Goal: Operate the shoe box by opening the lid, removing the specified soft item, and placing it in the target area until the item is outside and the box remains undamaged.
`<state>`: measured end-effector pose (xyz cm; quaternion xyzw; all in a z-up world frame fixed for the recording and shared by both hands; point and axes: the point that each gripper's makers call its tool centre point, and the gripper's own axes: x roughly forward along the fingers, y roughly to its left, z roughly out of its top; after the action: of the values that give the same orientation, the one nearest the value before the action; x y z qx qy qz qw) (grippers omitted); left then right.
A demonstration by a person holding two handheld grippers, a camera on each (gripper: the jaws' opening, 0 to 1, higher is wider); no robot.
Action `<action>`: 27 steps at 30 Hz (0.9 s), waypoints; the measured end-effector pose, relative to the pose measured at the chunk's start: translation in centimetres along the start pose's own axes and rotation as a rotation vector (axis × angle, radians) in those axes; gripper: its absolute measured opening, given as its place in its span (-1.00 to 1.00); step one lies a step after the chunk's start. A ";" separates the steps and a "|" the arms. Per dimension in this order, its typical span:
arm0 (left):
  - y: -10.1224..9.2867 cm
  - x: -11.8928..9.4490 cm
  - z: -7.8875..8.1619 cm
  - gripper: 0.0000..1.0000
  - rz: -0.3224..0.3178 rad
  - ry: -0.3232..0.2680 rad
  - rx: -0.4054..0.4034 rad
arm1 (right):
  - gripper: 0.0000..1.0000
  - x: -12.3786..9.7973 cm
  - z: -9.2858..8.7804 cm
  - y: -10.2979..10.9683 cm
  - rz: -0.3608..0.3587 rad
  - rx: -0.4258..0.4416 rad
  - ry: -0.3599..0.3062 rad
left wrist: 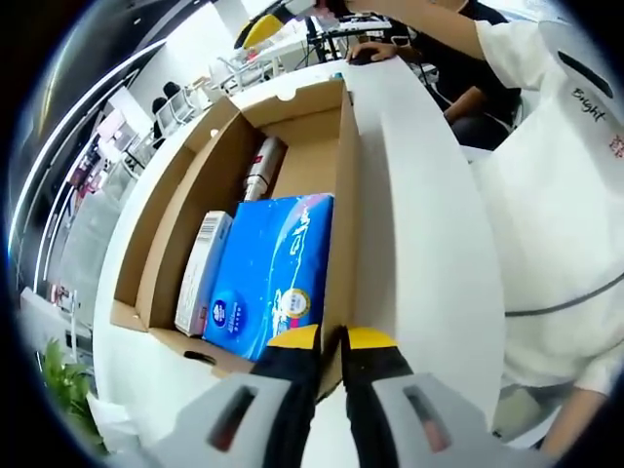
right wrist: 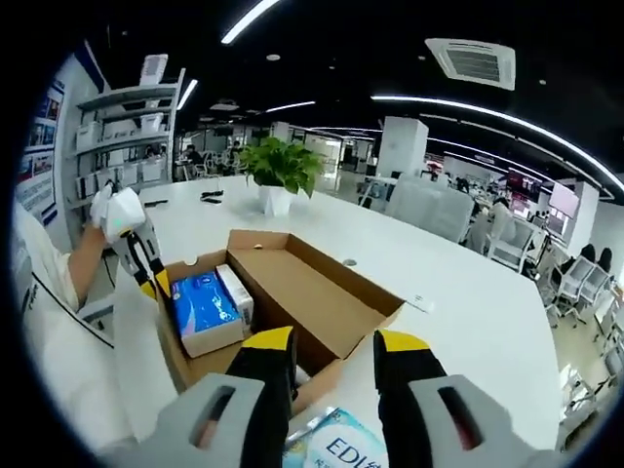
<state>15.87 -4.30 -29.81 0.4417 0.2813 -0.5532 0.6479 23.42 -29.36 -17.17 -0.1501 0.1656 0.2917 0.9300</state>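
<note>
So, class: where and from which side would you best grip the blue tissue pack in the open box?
Grip the blue tissue pack across its narrow sides, coming straight down from above: it lies flat in the box, top face exposed, with a small carton tight beside it, so squeeze gently.

Box (left wrist: 292, 127) wall: its near corner is hidden behind the left gripper (left wrist: 331, 341) fingers (left wrist: 292, 366).
Blue pack (left wrist: 273, 278): lower edge covered by the box rim; print too small to read.
White carton (left wrist: 200, 273): label unreadable.
Metal cylinder (left wrist: 263, 166): partly behind the pack; what it is cannot be told.
Packet (right wrist: 336, 444) on the table (right wrist: 468, 292): cut off by the bottom edge, half hidden between the right gripper (right wrist: 333, 351) fingers (right wrist: 268, 361).
Person (left wrist: 556, 195): cut off by the edge.
</note>
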 end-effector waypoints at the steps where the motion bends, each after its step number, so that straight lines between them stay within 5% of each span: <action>1: 0.0 0.0 0.0 -0.84 0.000 0.000 -0.001 | -0.36 0.2 0.0 0.2 0.005 0.002 0.002; 2: 0.0 0.0 0.0 -0.84 0.001 -0.001 0.000 | -0.37 0.3 0.4 1.2 0.051 0.011 -0.013; 7: 0.0 0.0 0.0 -0.84 0.011 -0.002 0.008 | -0.47 1.0 1.3 1.2 0.000 0.001 -0.011; 11: 0.0 0.0 0.0 -0.84 0.008 -0.007 -0.004 | -0.60 2.0 1.3 1.8 0.024 -0.061 -0.011; 13: 0.0 0.0 0.0 -0.84 0.008 -0.006 -0.005 | -0.57 2.7 0.7 3.0 0.109 0.043 -0.003; 20: 0.0 -0.1 0.1 -0.84 0.003 -0.012 -0.004 | -0.53 4.7 -1.1 3.9 0.052 -0.176 0.102; 27: 0.0 -0.1 0.1 -0.84 0.003 -0.013 -0.004 | -0.60 5.7 -0.5 5.0 0.069 -0.214 0.115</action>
<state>15.83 -4.33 -29.74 0.4372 0.2774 -0.5544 0.6515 24.82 -22.82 -20.75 -0.2592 0.1917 0.3306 0.8870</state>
